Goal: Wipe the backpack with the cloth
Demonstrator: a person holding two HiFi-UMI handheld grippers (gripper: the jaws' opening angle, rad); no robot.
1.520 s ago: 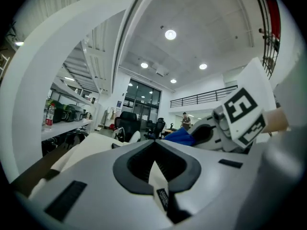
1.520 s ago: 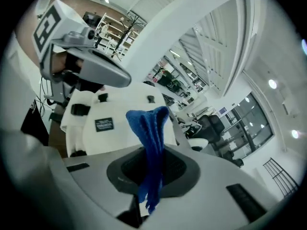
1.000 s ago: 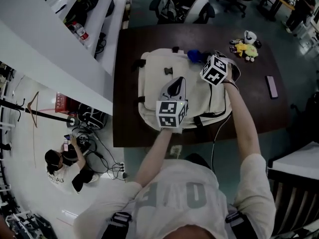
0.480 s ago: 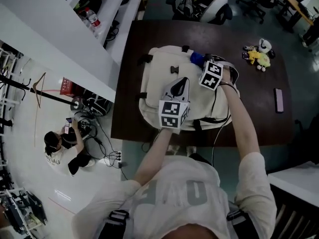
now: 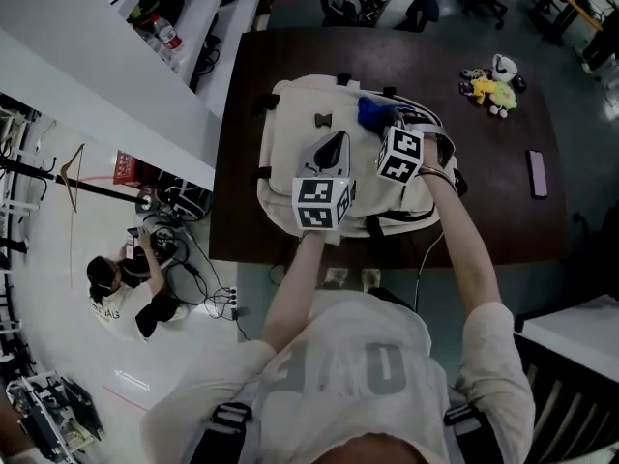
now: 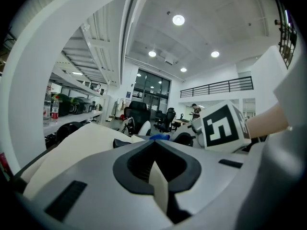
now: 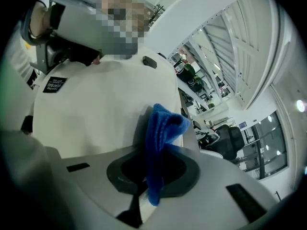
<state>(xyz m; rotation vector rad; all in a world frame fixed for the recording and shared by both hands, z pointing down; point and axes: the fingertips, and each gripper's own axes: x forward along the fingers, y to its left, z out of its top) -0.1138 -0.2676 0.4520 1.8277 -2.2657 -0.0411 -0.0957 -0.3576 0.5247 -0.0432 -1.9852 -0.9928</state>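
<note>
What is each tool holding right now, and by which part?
The right tool pinches the blue cloth by one end. The left tool seems to pinch a thin cream fold of the backpack.

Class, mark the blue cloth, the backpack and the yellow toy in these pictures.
blue cloth [image 7: 160, 145]: right gripper view, middle of the hanging fold.
backpack [image 5: 285, 153]: head view, bare cream panel on its left side.
yellow toy [image 5: 486, 91]: head view, its body.
</note>
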